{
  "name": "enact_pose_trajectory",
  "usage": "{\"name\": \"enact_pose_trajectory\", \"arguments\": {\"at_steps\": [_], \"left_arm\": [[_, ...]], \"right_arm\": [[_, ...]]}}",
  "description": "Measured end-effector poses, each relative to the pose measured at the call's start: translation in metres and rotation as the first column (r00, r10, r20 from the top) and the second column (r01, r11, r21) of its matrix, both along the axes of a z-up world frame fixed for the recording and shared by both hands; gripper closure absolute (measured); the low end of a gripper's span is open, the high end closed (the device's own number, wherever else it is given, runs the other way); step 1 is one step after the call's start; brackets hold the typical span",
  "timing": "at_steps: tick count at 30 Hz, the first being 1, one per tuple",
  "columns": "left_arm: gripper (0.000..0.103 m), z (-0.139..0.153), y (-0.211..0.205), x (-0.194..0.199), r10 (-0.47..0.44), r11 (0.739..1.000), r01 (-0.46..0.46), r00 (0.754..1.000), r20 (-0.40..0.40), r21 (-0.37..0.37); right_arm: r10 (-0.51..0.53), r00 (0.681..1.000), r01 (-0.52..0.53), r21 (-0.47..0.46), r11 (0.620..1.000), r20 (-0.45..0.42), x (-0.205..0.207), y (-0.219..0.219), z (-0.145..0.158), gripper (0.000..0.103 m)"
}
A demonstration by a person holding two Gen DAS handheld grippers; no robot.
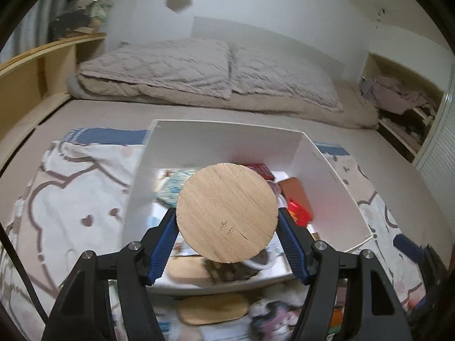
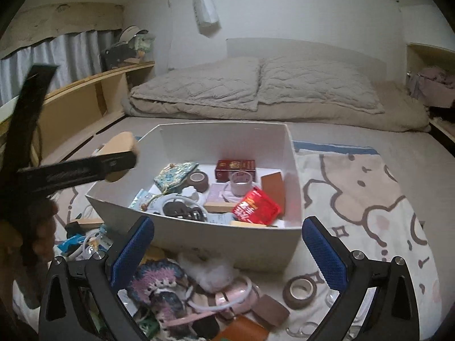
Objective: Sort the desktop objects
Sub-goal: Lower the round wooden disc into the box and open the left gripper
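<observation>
Left gripper (image 1: 227, 227) fingers clamp a round wooden disc (image 1: 226, 212), flat face toward the camera, held above the near-left part of the white box (image 1: 219, 139) on the bed. Right gripper (image 2: 227, 248) fingers spread wide, empty, over loose clutter before the box.

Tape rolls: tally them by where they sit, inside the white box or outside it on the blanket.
Inside the white box: 2, a brown roll and a clear roll.
On the blanket, outside the box: 1, a brown roll.
Total: 3 tape rolls.
</observation>
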State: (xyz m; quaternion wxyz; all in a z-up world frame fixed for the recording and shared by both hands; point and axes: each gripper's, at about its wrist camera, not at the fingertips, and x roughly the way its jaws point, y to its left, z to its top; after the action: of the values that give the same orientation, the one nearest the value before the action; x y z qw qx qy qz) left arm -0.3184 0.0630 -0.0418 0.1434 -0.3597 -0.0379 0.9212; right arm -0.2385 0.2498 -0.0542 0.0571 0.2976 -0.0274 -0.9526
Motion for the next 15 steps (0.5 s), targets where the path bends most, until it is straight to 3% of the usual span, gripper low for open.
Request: {"name": "enact_pose_trajectory", "arguments": {"at_steps": [5, 15], "left_arm": [[0.034, -0.008, 0.039, -0.022, -0.053, 0.999, 0.052, 0.995, 0.087, 0.008], [0.034, -0.032, 0.114, -0.042, -0.095, 0.995, 0.097, 0.978, 0.184, -0.001]], "right_arm": [[-0.016, 1.000, 0.016, -0.045, 0.999, -0.001, 0.006, 0.017, -0.005, 0.000], [-0.048, 0.999, 0.050, -0.093, 0.994, 0.020, 0.012, 0.063, -0.015, 0.000]]}}
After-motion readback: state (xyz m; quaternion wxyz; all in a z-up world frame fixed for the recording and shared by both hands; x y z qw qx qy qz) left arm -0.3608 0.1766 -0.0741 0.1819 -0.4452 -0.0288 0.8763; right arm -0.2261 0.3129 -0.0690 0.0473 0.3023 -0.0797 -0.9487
